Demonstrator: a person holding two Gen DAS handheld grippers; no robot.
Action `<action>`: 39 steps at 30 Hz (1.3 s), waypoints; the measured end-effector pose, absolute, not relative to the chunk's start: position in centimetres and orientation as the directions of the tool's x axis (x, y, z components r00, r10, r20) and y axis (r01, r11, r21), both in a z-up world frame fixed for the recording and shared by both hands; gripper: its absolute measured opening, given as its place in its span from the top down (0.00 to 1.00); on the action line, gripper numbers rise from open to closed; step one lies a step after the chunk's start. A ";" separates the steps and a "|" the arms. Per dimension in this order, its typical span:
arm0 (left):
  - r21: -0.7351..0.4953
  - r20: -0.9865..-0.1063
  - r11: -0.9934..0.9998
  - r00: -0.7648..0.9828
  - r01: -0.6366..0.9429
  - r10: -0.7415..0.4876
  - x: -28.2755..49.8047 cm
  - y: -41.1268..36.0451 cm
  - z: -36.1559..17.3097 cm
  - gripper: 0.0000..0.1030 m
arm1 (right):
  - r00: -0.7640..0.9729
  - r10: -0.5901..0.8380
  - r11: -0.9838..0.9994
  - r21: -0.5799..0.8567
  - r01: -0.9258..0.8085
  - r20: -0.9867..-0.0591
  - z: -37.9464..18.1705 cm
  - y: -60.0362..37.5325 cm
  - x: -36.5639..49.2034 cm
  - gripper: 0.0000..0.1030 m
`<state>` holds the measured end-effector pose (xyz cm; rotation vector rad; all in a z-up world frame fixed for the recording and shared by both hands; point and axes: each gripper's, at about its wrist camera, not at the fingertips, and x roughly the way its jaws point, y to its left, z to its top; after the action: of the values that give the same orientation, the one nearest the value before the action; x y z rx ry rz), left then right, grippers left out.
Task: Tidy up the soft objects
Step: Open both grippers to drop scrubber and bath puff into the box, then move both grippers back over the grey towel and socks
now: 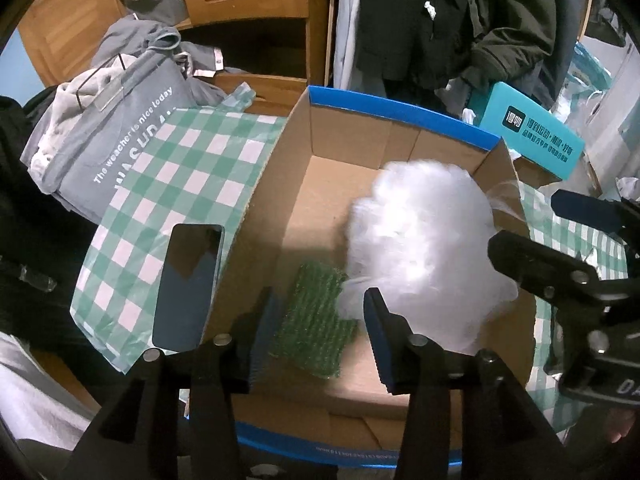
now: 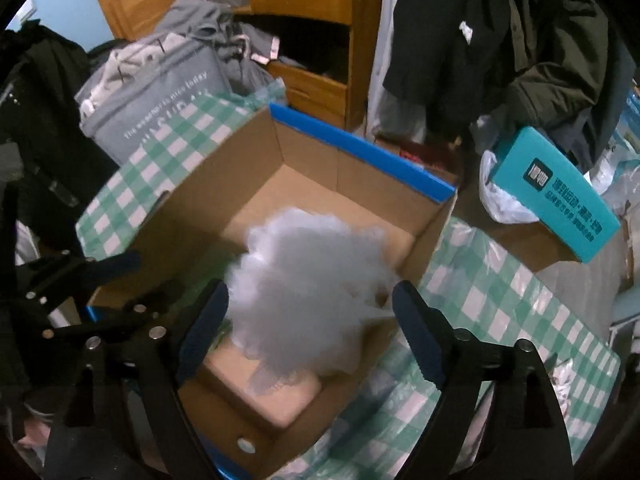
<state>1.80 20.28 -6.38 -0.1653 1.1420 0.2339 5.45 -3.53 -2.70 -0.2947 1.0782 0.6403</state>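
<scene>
My left gripper (image 1: 320, 332) hung open over the green pad (image 1: 316, 324) in the cardboard box (image 1: 400, 128). My right gripper (image 2: 308, 328) gaped open around the white fluff (image 2: 312, 292), not pinching it.

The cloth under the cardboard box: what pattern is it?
Green-and-white check cloth, clearest in the left wrist view, beside the cardboard box.

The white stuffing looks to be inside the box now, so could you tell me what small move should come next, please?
Probably lift the right tool clear: its fingers stand open around the white stuffing, which sits blurred inside the cardboard box beside the green pad.
</scene>
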 end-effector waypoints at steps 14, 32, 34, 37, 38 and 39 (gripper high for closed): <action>-0.031 -0.903 0.972 0.424 -0.231 0.072 1.4 18.9 -5.0 0.52 | 0.330 0.343 0.815 0.103 -0.571 -0.879 -1.5 -6.8 5.5 0.17; 0.000 -0.888 0.990 0.456 -0.139 0.064 2.2 14.2 -3.4 0.37 | 0.371 0.311 0.867 0.102 -0.487 -0.875 -1.3 -13.3 5.4 0.17; 0.004 -0.887 0.992 0.457 -0.129 0.063 2.3 13.6 -3.4 0.36 | 0.373 0.308 0.872 0.103 -0.478 -0.875 -1.4 -14.2 5.3 0.17; 0.002 -0.888 0.994 0.456 -0.112 0.053 2.6 12.6 -3.3 0.34 | 0.376 0.301 0.879 0.102 -0.466 -0.876 -1.5 -15.4 5.2 0.17; 0.002 -0.888 0.994 0.456 -0.107 0.051 2.7 12.4 -3.3 0.33 | 0.377 0.299 0.880 0.100 -0.464 -0.877 -1.5 -15.8 5.2 0.17; 0.002 -0.889 0.995 0.456 -0.102 0.049 2.8 12.0 -3.3 0.32 | 0.380 0.294 0.882 0.097 -0.460 -0.877 -1.6 -16.2 5.2 0.17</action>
<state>2.77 12.02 -3.30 -0.0538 1.0936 0.0933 5.18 -16.21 -1.58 -0.1739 1.0793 0.4848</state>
